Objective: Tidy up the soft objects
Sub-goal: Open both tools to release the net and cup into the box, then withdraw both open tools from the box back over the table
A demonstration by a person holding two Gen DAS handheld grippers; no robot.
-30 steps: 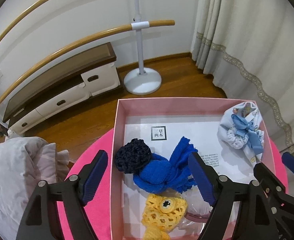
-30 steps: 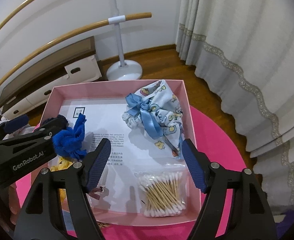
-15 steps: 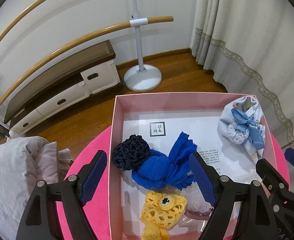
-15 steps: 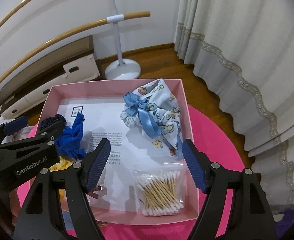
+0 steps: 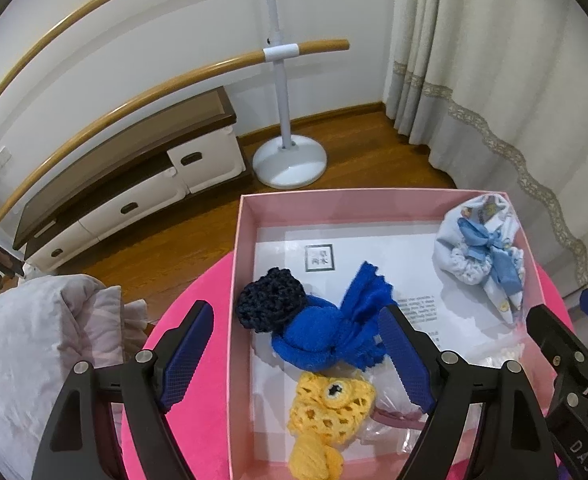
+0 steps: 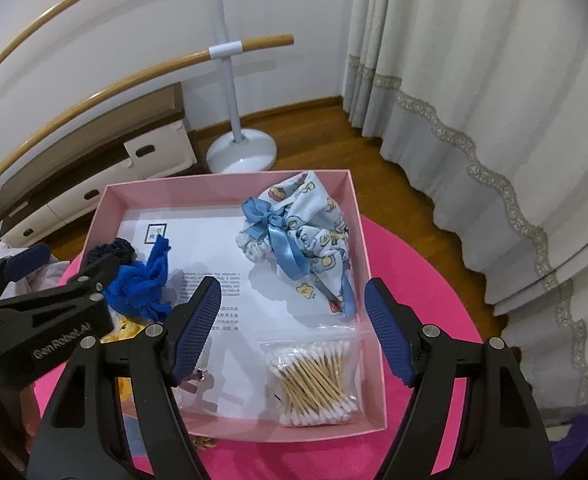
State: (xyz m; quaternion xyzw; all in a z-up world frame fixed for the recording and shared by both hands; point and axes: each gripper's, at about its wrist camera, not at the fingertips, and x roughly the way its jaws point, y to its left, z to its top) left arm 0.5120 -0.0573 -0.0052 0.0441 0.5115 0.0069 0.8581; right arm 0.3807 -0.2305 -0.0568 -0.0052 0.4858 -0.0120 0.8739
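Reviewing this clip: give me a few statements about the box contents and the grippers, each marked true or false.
1. Both grippers are open and empty. True: left gripper, right gripper.
2. The cotton swabs bag lies outside the pink box. False: it lies inside, in a near corner.
3. The printed pouch has a blue ribbon bow. True.
4. The yellow crochet piece lies on the pouch. False: it lies near the blue cloth, well apart from the pouch.

Pale pink cardboard box (image 6: 357,216) on a hot-pink desk (image 6: 425,280); royal-blue knit bundle (image 5: 325,332), yellow crochet piece (image 5: 325,404), cartoon-printed white pouch (image 6: 317,236) with light-blue ribbon.
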